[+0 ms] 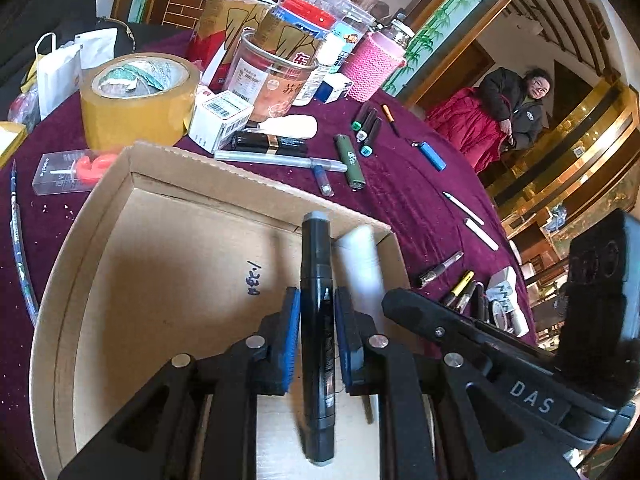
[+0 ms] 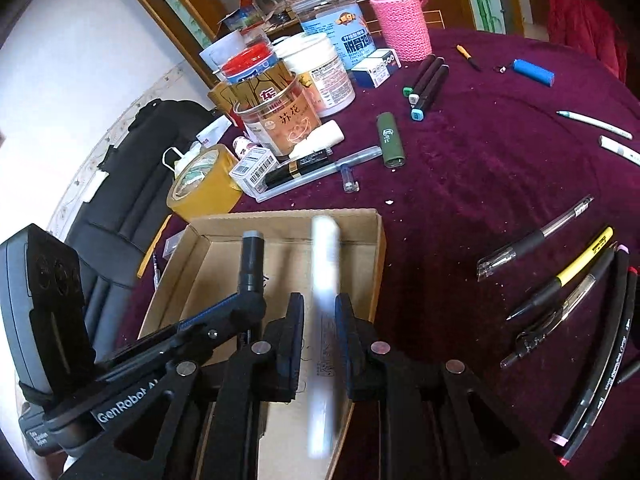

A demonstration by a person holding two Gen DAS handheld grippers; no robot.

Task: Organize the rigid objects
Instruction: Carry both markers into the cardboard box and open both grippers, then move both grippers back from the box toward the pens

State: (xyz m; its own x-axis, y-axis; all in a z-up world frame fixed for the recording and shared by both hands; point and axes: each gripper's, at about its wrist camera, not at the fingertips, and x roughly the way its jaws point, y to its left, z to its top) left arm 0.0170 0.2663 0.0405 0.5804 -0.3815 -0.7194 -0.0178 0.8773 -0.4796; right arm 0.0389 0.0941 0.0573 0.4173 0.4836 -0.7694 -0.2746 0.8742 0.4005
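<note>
The tablecloth [image 2: 480, 168] is showing a napped, velvety maroon cloth. The box [image 1: 168, 264] is presenting matt brown cardboard. The marker [image 1: 318, 320] is reflecting as glossy black plastic.

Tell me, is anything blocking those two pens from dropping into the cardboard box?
Nothing visible. The black marker and the white pen sit between loosened jaws right above the cardboard box, whose floor below looks bare.

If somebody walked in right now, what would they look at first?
Probably the two markers hanging over the open cardboard box in the middle. A black marker sits between the pads of the left hand-held gripper, and a blurry white marker sits in the right hand-held gripper. Behind the box, the big roll of yellow tape and a crowd of jars, one in a pink knitted sleeve, stand out on the purple tablecloth.
</note>
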